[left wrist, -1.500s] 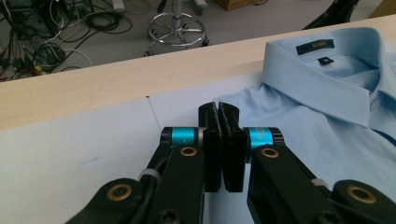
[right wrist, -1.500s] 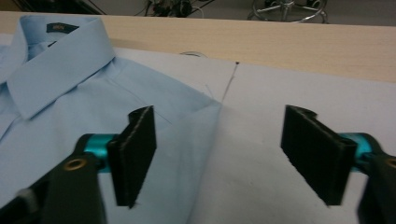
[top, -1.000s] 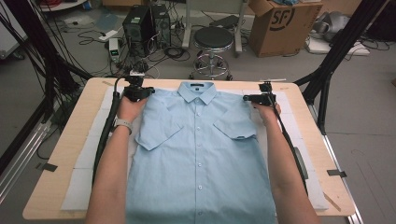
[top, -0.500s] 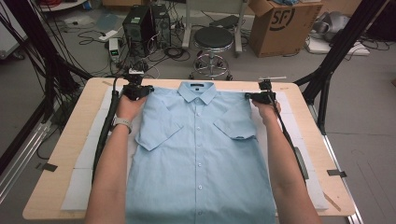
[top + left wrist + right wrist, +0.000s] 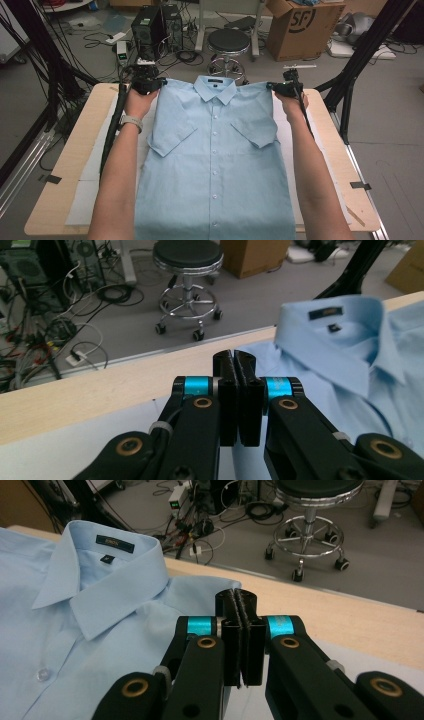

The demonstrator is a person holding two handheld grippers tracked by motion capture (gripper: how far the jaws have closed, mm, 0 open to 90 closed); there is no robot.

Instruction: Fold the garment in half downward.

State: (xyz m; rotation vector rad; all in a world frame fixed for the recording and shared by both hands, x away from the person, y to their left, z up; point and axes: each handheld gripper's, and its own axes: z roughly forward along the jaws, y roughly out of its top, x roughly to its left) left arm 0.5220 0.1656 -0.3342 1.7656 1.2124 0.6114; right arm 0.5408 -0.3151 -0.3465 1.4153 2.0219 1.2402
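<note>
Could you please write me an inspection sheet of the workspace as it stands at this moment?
Surface: wooden table with a white mat under the work.
Job's things: light blue short-sleeved shirt, buttoned, front up, both sleeves folded inward, collar toward the far edge.
Clutter: nothing seen on the table.
Grippers: left gripper shut on the shirt at one shoulder corner; right gripper shut on the shirt at the other.
Cables: one black cable trails beside the left forearm.
Surroundings: black stool, computer tower, cardboard box, loose floor wiring.
</note>
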